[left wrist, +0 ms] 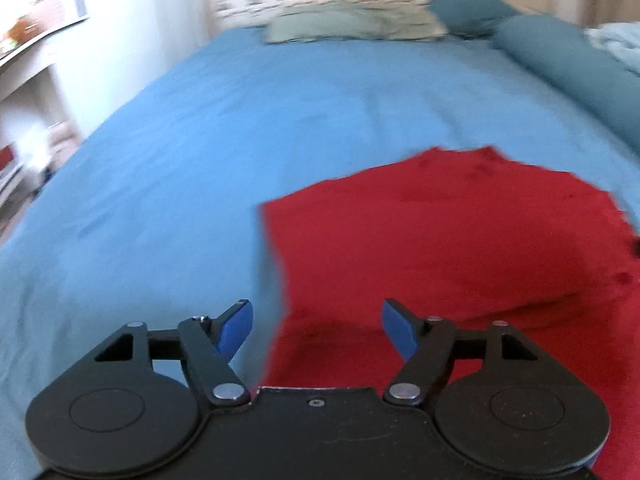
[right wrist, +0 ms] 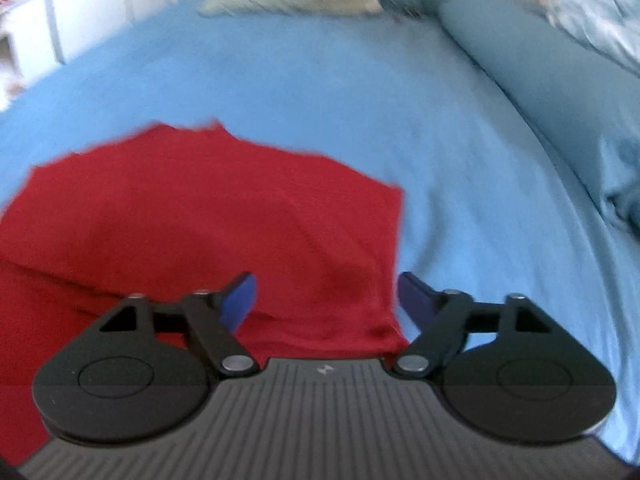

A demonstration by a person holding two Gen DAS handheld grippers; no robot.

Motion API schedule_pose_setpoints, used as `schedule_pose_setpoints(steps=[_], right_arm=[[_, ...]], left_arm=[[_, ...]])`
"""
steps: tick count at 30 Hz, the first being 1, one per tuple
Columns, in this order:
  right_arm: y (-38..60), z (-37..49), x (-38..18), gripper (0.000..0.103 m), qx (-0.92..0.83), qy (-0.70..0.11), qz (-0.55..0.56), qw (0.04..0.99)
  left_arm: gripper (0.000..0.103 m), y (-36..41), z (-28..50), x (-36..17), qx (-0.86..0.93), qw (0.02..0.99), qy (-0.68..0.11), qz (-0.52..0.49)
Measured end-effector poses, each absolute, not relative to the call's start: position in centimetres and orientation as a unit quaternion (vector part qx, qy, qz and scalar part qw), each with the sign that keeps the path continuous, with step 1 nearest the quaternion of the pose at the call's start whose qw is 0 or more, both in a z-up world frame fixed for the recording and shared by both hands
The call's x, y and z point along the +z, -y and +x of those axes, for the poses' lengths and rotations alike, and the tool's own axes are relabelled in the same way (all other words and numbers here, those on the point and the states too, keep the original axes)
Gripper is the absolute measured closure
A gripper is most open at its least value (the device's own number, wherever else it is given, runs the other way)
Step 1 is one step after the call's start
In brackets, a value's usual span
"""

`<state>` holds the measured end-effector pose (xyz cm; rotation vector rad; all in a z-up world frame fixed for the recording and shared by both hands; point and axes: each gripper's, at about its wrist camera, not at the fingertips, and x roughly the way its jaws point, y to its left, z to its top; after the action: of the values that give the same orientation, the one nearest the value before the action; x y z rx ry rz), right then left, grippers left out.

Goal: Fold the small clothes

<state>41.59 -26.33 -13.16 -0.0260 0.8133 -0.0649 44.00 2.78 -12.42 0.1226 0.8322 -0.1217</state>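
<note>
A red garment (left wrist: 440, 240) lies spread on the blue bed sheet (left wrist: 200, 140), partly folded over itself with a raised fold across its near part. My left gripper (left wrist: 316, 324) is open and empty, above the garment's left edge. In the right wrist view the same red garment (right wrist: 200, 216) fills the left half on the sheet (right wrist: 460, 140). My right gripper (right wrist: 326, 296) is open and empty, above the garment's right edge. Both views are motion-blurred.
Pillows lie at the head of the bed: a pale green one (left wrist: 352, 24) and teal ones (left wrist: 560, 64). A teal bolster (right wrist: 540, 64) and crumpled light bedding (right wrist: 600, 16) run along the right side. White shelves (left wrist: 32, 92) stand left of the bed.
</note>
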Motion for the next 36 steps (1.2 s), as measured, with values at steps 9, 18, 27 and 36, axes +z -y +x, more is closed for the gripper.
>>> schedule_pose_setpoints(steps=[9, 18, 27, 36], right_arm=[[27.8, 43.5, -18.4, 0.006, -0.056, -0.418, 0.082, 0.903], [27.0, 46.4, -15.4, 0.005, -0.032, -0.382, 0.081, 0.92], [29.3, 51.9, -18.6, 0.0, -0.085, -0.415, 0.106, 0.9], [30.9, 45.3, -10.6, 0.0, -0.028, -0.363, 0.117, 0.924]], left_arm=[[0.026, -0.4, 47.4, -16.0, -0.07, 0.892, -0.443, 0.051], [0.026, -1.1, 47.1, -16.6, -0.07, 0.89, -0.45, 0.035], [0.025, -1.1, 47.0, -16.4, -0.062, 0.89, -0.449, 0.041], [0.025, -2.7, 40.7, -9.7, -0.031, 0.912, -0.407, 0.042]])
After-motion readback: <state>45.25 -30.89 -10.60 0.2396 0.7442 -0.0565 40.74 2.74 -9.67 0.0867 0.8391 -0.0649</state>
